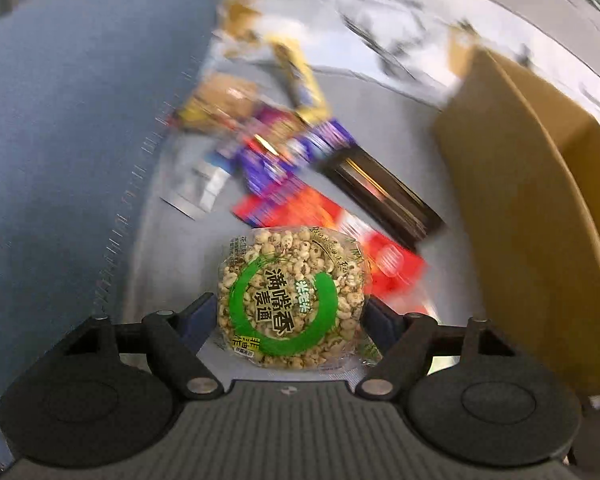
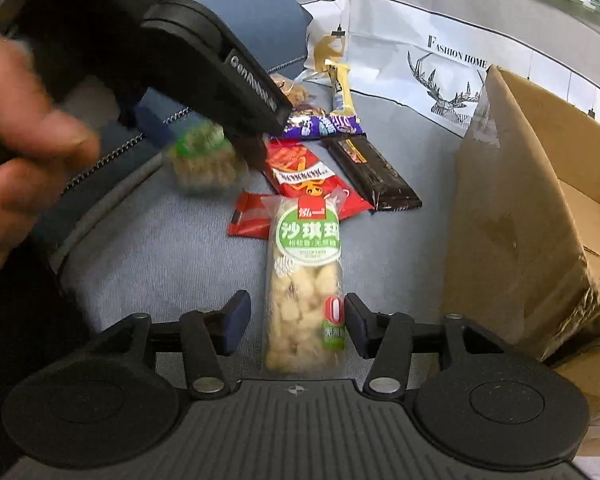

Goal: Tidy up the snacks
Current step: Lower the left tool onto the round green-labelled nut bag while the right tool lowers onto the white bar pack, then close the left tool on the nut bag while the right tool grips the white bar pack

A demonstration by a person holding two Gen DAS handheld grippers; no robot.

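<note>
- The round puffed-grain cake [image 1: 292, 300], clear wrap with a green ring, sits clamped between the jaws of the left gripper [image 1: 290, 312]; both pads press its sides, and the jaws stand as far apart as the cake is wide.
- In the right wrist view that same cake [image 2: 202, 160] appears blurred, hanging under the left gripper [image 2: 204, 144] above the grey-blue cushion [image 2: 160, 248].
- The long sachima packet [image 2: 306, 280], green label, lies lengthwise between the jaws of the right gripper [image 2: 296, 322]. The right pad touches or nearly touches its edge; the left pad stands clear of it, so the jaws are apart and not clamped.
- Just ahead of the right jaws, the packet's far end overlaps a red wrapper [image 2: 252, 220] and a red-orange packet [image 2: 304, 176].
- Beyond those lie a dark chocolate bar [image 2: 374, 174], a purple wrapper [image 2: 320, 126] and a yellow stick pack [image 2: 340, 88].
- To the right of both jaws stands an open cardboard box [image 2: 516, 216], near but apart from the snacks.
- A bare hand [image 2: 24, 152] grips the left gripper's handle at the far left.
</note>
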